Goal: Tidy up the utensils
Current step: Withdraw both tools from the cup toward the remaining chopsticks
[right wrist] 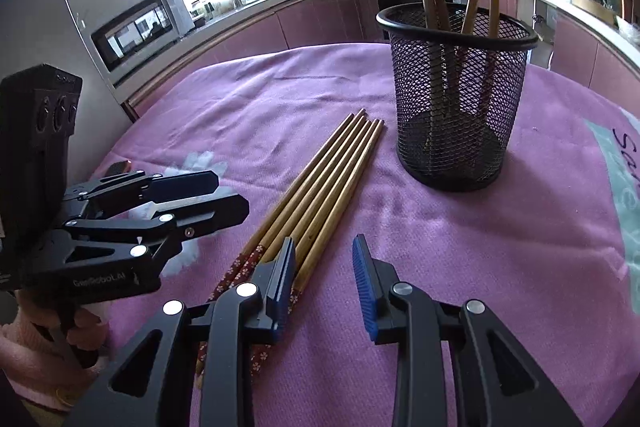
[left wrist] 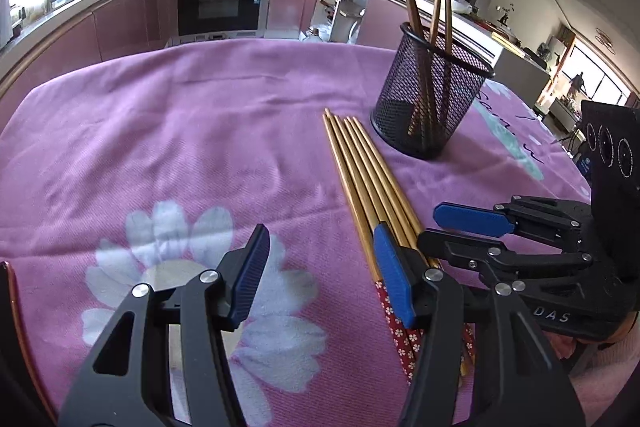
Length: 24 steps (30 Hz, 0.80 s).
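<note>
Left wrist view: the left gripper point(left wrist: 320, 275) occupies the lower centre of the frame, its jaws spread wide and holding nothing. Its blue pads point(left wrist: 394, 279) stand well apart; the one toward the right of the frame sits over the patterned red ends of the loose chopsticks point(left wrist: 368, 179). Those chopsticks lie side by side in a tight row on the purple tablecloth point(left wrist: 180, 131), running from lower centre up toward the middle of the frame. Just beyond their tips, right of centre, stands the black mesh holder point(left wrist: 430, 95), upright, with several chopsticks leaning inside it. The right gripper point(left wrist: 460, 227) enters from the right edge, fingers parted, nothing between them, near the row's thick ends. A white flower print shows on the cloth at lower left.

Right wrist view: the right gripper point(right wrist: 324, 279) fills the lower centre, jaws released and vacant. Its pad toward the left of the frame stands at the edge of the loose chopsticks point(right wrist: 320, 195), which lie diagonally from lower left to centre. The mesh holder point(right wrist: 456, 99) stands upper right of centre, just past their tips. The left gripper point(right wrist: 224, 195) appears at the left edge, its fingers parted with nothing visibly held.
</note>
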Available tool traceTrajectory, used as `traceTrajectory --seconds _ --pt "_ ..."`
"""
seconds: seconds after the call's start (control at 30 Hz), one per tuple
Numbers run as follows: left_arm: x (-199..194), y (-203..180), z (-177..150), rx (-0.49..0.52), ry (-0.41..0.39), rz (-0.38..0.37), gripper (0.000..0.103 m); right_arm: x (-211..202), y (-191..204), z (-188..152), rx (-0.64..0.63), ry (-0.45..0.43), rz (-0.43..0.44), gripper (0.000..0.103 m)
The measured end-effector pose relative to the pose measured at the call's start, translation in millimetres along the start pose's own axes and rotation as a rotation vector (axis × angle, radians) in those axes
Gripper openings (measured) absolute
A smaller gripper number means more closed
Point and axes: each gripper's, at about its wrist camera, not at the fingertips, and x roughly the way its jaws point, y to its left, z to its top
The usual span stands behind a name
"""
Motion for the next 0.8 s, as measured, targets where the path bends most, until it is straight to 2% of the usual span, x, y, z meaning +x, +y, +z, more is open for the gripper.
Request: traceTrajectory --seconds 0.33,0.8 --pt "8.2 -6.8 -3.6 0.023 0.026 -0.001 0.053 0.3 -5.4 -0.8 0.009 0.01 -0.008 0.025" --pt "16.5 -14.6 -2.2 0.074 0.046 0.045 0.052 1.1 -5.1 -0.3 0.014 0.015 -0.022 0.025"
